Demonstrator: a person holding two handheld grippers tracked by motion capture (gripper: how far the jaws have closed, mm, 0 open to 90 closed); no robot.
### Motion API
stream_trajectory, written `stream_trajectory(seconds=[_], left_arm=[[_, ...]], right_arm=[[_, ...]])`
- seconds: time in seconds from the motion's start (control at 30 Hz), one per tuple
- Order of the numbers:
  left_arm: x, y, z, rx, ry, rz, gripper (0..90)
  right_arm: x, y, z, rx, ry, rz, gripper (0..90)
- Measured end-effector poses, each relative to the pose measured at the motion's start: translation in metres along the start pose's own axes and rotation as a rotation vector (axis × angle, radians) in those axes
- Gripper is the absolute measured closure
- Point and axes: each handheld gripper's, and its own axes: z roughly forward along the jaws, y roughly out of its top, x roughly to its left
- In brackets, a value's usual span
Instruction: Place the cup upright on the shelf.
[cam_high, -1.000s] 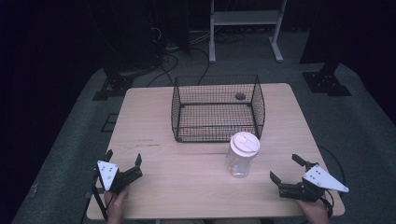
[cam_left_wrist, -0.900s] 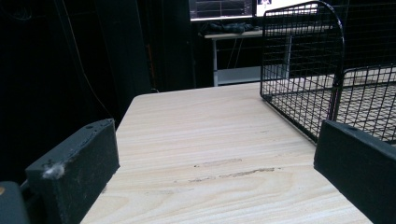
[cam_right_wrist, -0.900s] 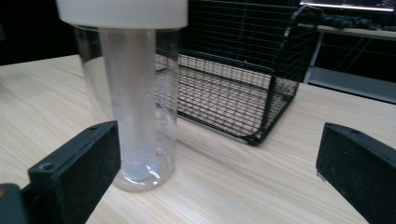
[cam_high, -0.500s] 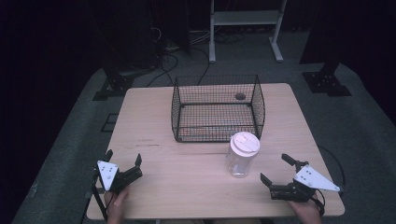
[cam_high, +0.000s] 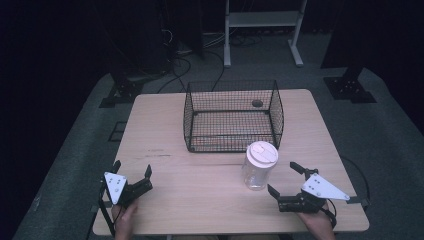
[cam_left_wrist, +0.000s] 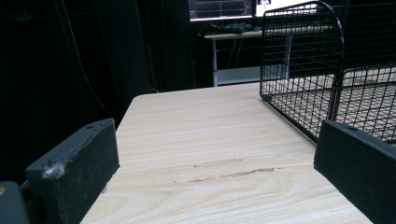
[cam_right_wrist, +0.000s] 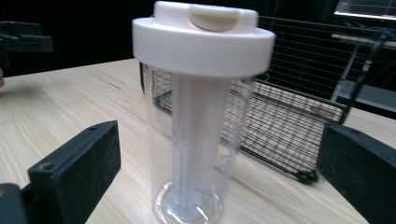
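Right claw (cam_high: 286, 181) has slid toward the clear bottle (cam_high: 259, 166).
Both claws gape empty; bottle ungrasped, wire basket (cam_high: 233, 116) empty.

Clear glossy plastic bottle (cam_right_wrist: 196, 140) (matt white lid (cam_right_wrist: 203, 37)), black wire basket (cam_high: 232, 115), pale wood table (cam_high: 200, 190)

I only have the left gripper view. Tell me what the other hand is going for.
Observer: The right claw points at a clear bottle with a white lid, standing upright on the table just outside the wire basket.
Operator: Report whether it has a grip on it.
Observer: No. In the right gripper view the jaws stand wide open, one on each side of the bottle, apart from it.
Operator: Say what is inside the bottle.
Observer: A pale tube stands down its middle; otherwise it looks empty.
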Motion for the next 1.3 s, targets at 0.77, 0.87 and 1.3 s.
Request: stream_trajectory(seconds=[0.77,0.87,1.3], left_arm=[[0.001,0.000,0.000,-0.001,-0.003,-0.004,0.0],[0.001,0.000,0.000,-0.002,-0.004,-0.004,0.0],[0.001,0.000,0.000,-0.002,-0.003,-0.006,0.0]], right_arm=[[0.010,0.020,0.033,-0.041,-0.006,-0.004,0.0],[0.009,0.021,0.036,-0.047,-0.006,0.005,0.0],[0.010,0.029,0.051,-0.050,-0.017,0.007,0.0]])
